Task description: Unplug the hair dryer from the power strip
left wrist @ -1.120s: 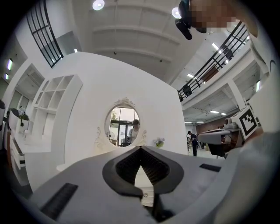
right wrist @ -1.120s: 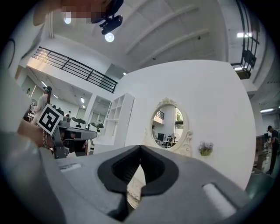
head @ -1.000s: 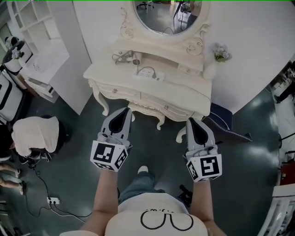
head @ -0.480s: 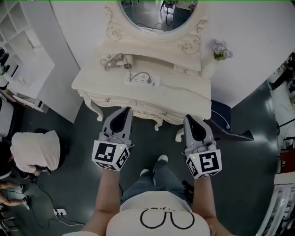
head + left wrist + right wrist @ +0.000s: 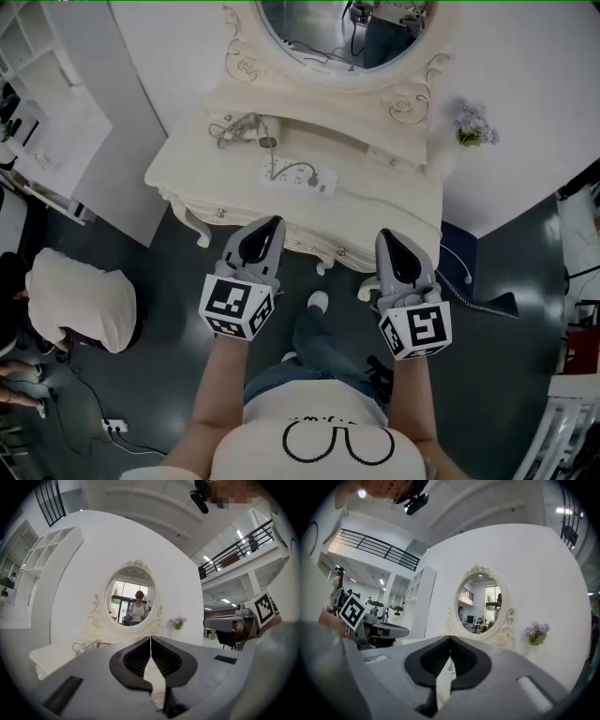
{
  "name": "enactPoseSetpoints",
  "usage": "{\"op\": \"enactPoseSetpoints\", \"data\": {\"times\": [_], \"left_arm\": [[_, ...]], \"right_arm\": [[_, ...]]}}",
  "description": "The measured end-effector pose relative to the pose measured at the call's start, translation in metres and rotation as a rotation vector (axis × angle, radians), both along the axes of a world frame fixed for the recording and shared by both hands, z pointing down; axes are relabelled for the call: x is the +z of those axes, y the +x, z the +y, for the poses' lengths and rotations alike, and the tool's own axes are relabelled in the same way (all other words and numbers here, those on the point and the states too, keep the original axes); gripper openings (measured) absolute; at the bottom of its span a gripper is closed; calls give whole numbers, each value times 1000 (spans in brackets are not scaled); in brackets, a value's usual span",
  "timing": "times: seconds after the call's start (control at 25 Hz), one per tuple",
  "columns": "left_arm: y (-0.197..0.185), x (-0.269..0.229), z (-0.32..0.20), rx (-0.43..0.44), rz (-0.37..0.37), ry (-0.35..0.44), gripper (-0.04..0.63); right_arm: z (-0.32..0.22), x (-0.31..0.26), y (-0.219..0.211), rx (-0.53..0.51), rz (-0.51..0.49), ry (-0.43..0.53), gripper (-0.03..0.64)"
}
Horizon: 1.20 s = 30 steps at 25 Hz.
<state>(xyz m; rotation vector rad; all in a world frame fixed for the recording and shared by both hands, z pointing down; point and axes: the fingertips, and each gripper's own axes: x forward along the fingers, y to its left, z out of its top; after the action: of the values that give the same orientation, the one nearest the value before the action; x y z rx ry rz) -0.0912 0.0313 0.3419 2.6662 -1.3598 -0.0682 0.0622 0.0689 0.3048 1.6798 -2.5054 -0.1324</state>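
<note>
Stepping in closer to the vanity than a second ago, tabletop looming bigger in the head view and one shoe swinging further forward underneath. Going left to right from here. Spotting a person in a white top crouching on the floor at the far left, well apart from the table. Seeing the dryer lying at the back left of the tabletop, just under the mirror. Finding the strip lying flat just right of the dryer, nearer the middle, with a cord looping across it; not making out the plug itself at this size. Holding the left gripper level, tips lining up with the table's front edge in the head view, jaws pressing together with nothing between them. Holding the right gripper the same way further right, jaws also closing tight on nothing, both well short of the strip. Noticing purple flowers sitting against the wall at the far right.
</note>
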Motion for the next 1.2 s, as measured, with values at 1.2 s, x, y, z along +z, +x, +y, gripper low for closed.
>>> {"op": "enactPoseSetpoints", "data": {"times": [1.2], "left_arm": [[112, 190, -209, 76, -246, -431, 238]], "right_arm": [[-253, 125, 76, -138, -56, -282, -2]]}}
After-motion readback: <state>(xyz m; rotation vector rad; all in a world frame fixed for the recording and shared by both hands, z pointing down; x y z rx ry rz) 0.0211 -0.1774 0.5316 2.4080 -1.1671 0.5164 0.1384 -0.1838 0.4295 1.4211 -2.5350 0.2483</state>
